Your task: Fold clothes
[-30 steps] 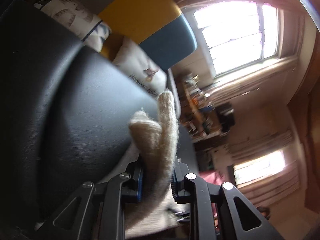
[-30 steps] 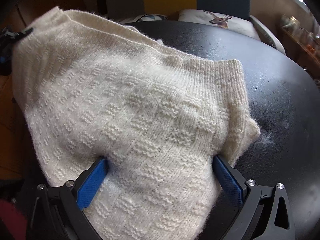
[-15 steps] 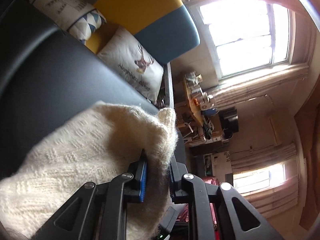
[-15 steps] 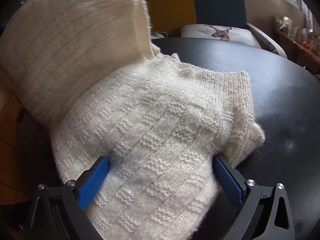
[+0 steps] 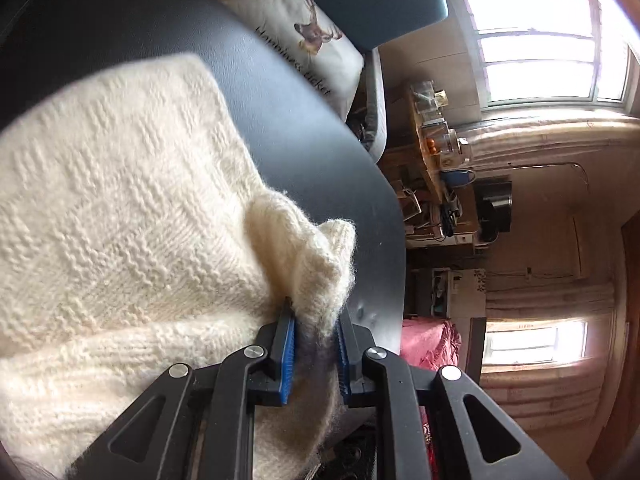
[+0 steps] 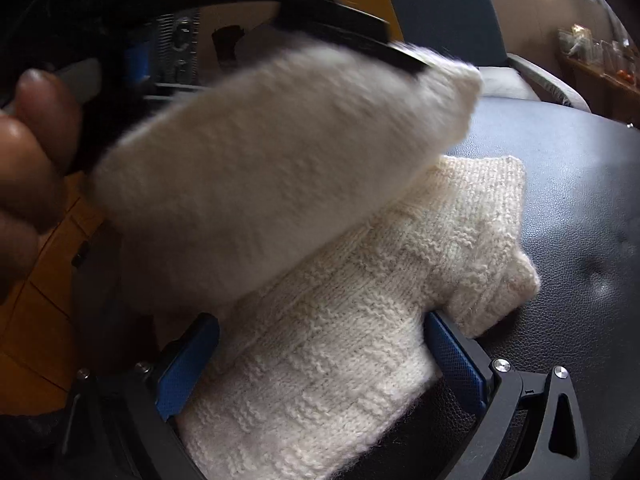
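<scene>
Left gripper (image 5: 314, 344): jaws clamped on knit sweater (image 6: 340, 320) edge; thin bite may slip.
Right gripper (image 6: 320, 356): jaws wide, pinning nothing; base could drag.

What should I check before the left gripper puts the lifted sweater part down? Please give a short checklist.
1. Left gripper grips the sweater edge: ok.
2. Right gripper is open around the lower layer: ok.
3. Lifted flap is over the lower layer: ok.
4. Black table is bare beyond the sweater: ok.
5. Edges are aligned: cannot tell, flap is blurred.
6. The hand is away from the flap: ok.
</scene>
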Demonstrator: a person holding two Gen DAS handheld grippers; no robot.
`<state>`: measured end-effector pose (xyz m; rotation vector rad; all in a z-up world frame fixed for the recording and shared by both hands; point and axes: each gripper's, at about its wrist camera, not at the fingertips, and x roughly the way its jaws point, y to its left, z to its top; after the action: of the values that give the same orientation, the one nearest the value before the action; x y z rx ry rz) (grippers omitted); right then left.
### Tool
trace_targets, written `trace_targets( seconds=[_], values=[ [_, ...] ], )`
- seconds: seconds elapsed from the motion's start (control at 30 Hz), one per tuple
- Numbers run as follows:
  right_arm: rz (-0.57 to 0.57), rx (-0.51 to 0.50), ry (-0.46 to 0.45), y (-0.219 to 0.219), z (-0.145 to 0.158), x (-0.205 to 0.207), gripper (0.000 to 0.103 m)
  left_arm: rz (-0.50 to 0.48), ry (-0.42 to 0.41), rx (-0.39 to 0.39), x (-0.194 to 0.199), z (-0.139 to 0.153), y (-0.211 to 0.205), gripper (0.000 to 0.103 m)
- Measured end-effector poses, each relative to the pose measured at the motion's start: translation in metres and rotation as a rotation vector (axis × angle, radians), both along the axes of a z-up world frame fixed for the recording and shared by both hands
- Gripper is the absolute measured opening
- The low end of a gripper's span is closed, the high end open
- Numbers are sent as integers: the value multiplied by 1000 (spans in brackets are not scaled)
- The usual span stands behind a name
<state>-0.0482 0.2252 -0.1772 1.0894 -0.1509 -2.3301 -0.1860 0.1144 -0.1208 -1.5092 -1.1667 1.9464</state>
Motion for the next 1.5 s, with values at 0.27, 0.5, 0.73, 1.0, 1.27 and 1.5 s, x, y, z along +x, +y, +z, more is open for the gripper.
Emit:
trace_targets(
  seconds=[0.27,0.5,0.73,1.0,1.27,1.5],
  values=[
    [2,-38,31,7,6,12,103,-31,-102,121,2,-18,1,22],
    [-8,-19,22,33,22,50,103,-143,-40,251,24,28,-29,27],
    [123,29,120,19,82,90,103,5,200,52,21,70,-153,28],
    [408,-85,-150,-58,99,38,103,41,271,-193,26,31,-201,29],
    [338,-276,-407,-27,24,62,103,-226,388,-211,54,-2,-138,29],
    [172,-441,-367,29,26,99,103,-289,368,-130,85,-26,-136,17]
  ],
)
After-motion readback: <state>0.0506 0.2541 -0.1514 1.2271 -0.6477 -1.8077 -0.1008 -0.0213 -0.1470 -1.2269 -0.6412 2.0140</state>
